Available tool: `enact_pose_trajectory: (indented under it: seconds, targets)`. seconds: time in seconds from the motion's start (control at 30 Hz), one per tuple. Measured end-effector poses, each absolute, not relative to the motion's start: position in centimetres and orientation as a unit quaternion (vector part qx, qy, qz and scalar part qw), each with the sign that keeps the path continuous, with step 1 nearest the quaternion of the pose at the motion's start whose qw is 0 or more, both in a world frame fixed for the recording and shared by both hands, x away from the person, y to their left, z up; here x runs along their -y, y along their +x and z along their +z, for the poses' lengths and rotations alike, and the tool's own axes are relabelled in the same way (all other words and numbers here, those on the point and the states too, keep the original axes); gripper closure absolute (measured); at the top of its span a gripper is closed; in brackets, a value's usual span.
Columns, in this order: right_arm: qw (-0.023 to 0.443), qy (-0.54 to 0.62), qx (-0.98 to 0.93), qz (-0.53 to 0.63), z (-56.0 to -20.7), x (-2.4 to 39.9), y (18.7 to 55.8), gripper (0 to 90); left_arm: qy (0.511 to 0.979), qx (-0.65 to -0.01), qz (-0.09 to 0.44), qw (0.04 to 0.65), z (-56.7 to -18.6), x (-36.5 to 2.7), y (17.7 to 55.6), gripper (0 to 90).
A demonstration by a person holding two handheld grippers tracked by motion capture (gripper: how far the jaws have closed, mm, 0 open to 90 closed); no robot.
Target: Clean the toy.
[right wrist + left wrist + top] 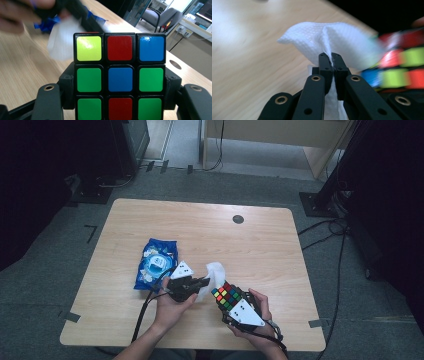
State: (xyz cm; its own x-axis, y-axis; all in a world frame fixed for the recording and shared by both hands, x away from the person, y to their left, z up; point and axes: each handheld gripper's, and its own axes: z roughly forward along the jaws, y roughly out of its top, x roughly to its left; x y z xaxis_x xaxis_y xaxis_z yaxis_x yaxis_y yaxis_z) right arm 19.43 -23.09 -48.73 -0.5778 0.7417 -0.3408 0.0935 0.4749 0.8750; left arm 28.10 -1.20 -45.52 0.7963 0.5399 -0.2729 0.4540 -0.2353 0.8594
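Wood table (260, 240) on grey carpet (45, 285), dim rm w/ floor cables (330, 227)

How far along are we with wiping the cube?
Done: a white wipe is out of the blue pack and pinched in the left gripper; the right gripper clamps the puzzle cube. In hand: bringing wipe to cube. Left: the wiping itself.

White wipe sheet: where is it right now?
Pinched in the left gripper, the white wipe sheet sits beside the multicoloured puzzle cube, right of the blue wipe pack.
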Motion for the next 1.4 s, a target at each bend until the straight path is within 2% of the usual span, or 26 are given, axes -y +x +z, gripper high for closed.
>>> enact_pose_trajectory:
  seconds: [0.1, 0.23, 0.4, 0.53, 0.7, 0.73, 0.77, 0.9, 0.97, 1.07, 1.2, 1.4]
  targets:
    - [0.370, 0.271, -0.777, 0.432, -49.0, 23.1, 19.6, 34.8, 0.783, -0.255, 0.013, 0.568, -43.6, 2.0, 26.5, 89.0]
    - [0.369, 0.271, -0.775, 0.435, -48.9, 23.0, 19.5, 34.8, 0.795, -0.227, 0.002, 0.562, -43.6, 3.3, 25.5, 88.5]
    - [0.375, 0.274, -0.773, 0.432, -48.8, 23.2, 19.3, 34.8, 0.786, -0.294, 0.000, 0.543, -45.4, 2.3, 27.3, 89.0]
    - [0.376, 0.274, -0.767, 0.441, -48.5, 23.2, 19.3, 34.8, 0.794, -0.338, 0.039, 0.505, -47.3, 1.7, 28.7, 89.1]
    - [0.377, 0.274, -0.768, 0.439, -48.5, 23.2, 19.4, 34.8, 0.786, -0.369, 0.051, 0.494, -48.1, 1.3, 29.3, 87.9]
    - [0.376, 0.274, -0.769, 0.438, -48.6, 23.3, 19.4, 34.8, 0.784, -0.367, 0.055, 0.498, -47.8, 1.3, 29.2, 85.5]
    - [0.376, 0.276, -0.769, 0.437, -48.6, 23.3, 19.4, 34.8, 0.783, -0.365, 0.060, 0.501, -47.5, 1.3, 29.0, 79.4]
    - [0.378, 0.279, -0.766, 0.438, -48.6, 23.5, 19.5, 34.8, 0.770, -0.365, 0.064, 0.519, -46.2, 1.4, 28.5, 47.8]
    - [0.380, 0.278, -0.766, 0.437, -48.6, 23.5, 19.5, 34.8, 0.761, -0.357, 0.034, 0.541, -45.4, 1.4, 28.3, 39.1]
    - [0.384, 0.279, -0.765, 0.435, -48.6, 23.5, 19.4, 34.8, 0.769, -0.323, -0.018, 0.552, -44.1, 2.0, 27.6, 32.2]
    - [0.384, 0.275, -0.765, 0.438, -48.5, 23.1, 19.3, 34.8, 0.790, -0.309, -0.040, 0.528, -44.0, 3.2, 27.2, 23.7]
    - [0.384, 0.253, -0.772, 0.440, -48.6, 21.9, 18.8, 34.8, 0.814, -0.308, -0.084, 0.485, -45.1, 4.2, 27.5, 22.1]
